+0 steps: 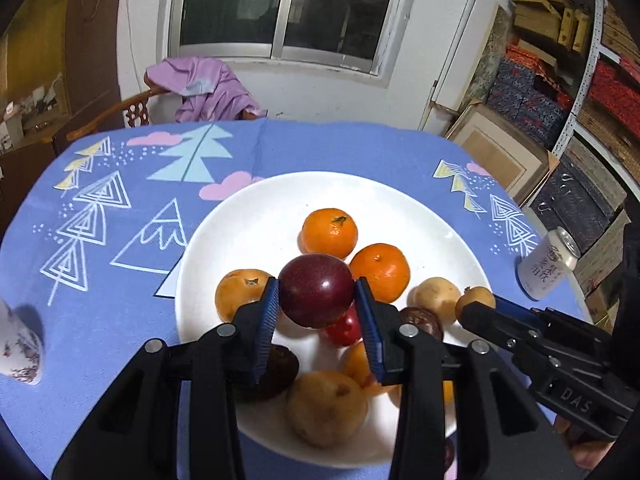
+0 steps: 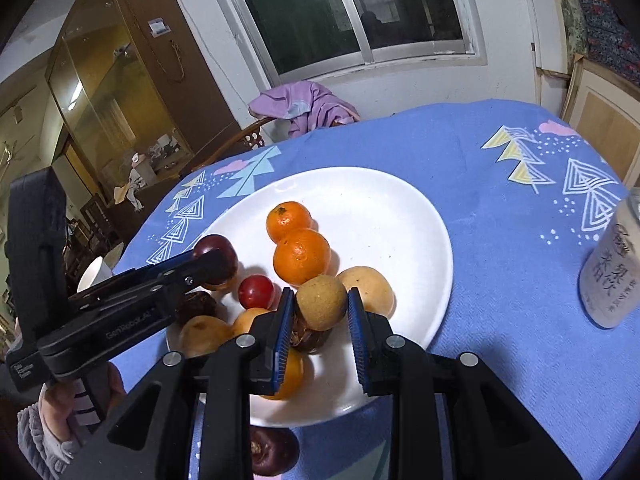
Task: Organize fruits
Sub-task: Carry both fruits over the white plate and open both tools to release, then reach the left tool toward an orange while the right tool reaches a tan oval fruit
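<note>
A white plate (image 1: 256, 216) on the blue cloth holds two oranges (image 1: 329, 232), several tan round fruits (image 1: 326, 408), a small red fruit (image 1: 347, 330) and dark wrinkled fruits (image 1: 282, 372). My left gripper (image 1: 316, 296) is shut on a dark red plum (image 1: 316, 290) and holds it above the plate. My right gripper (image 2: 318, 308) is shut on a small brown round fruit (image 2: 321, 307) above the plate's near side. The right gripper also shows in the left wrist view (image 1: 476, 304). The plum and left gripper show in the right wrist view (image 2: 214, 258).
A white drink can (image 1: 548, 264) stands on the cloth right of the plate. A patterned cup (image 1: 18, 344) sits at the left edge. A dark fruit (image 2: 272, 452) lies on the cloth in front of the plate. A chair with a purple garment (image 1: 208, 88) stands behind the table.
</note>
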A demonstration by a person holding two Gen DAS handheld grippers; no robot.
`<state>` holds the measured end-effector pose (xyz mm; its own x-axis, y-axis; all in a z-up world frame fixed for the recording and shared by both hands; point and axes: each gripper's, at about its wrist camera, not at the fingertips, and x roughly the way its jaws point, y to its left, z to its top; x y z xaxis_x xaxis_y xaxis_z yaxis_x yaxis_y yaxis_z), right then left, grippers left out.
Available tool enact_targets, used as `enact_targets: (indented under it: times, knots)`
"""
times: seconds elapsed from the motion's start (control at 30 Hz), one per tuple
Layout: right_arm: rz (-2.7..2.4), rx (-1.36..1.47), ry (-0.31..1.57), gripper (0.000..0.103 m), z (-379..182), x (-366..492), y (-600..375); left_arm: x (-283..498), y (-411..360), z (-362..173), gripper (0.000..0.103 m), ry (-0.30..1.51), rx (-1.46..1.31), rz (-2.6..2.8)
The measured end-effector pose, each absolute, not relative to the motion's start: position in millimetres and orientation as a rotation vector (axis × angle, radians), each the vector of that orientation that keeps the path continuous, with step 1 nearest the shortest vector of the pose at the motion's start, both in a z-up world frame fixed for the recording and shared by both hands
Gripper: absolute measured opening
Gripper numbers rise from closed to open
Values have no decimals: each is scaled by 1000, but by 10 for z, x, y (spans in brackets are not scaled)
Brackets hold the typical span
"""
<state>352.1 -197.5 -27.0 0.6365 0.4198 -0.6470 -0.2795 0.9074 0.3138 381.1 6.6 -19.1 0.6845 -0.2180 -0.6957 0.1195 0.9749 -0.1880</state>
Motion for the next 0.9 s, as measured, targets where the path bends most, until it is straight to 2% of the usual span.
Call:
enact_targets:
  times: [0.07, 0.13, 0.27, 0.33, 0.4, 0.47, 0.5, 0.57, 0.67, 0.9]
  knots:
    - [402, 196, 795, 31, -308, 3553, -1982, 3845, 65, -241, 38, 797, -134, -191]
    - [400, 207, 796, 46, -313, 3541, -2001, 3835, 65, -261, 42, 788, -139, -191]
    - [399, 224, 773, 46, -222, 3463, -2043, 3689, 122, -178, 46, 766, -160, -196]
    - [406, 234, 765, 54, -143, 3376, -2060, 3519, 191, -87, 57, 745, -169, -187]
    - [417, 244, 750, 62, -61, 3255, -2074, 3318, 271, -1, 74, 718, -169, -166]
    - [426, 242, 725, 70, 31, 3063, -2092, 3054, 362, 62, 78, 694, -158, -149]
    - [427, 241, 714, 75, 59, 2986, -2105, 2923, 403, 70, 87, 688, -154, -145]
    - [427, 247, 689, 84, 100, 2770, -2161, 2608, 500, 62, 95, 668, -147, -130]
    - [419, 283, 672, 92, 49, 2459, -2291, 2178, 614, -40, 96, 672, -120, -105]
    - [369, 346, 709, 93, -249, 1988, -2630, 1491, 682, -376, 97, 700, -109, -100]
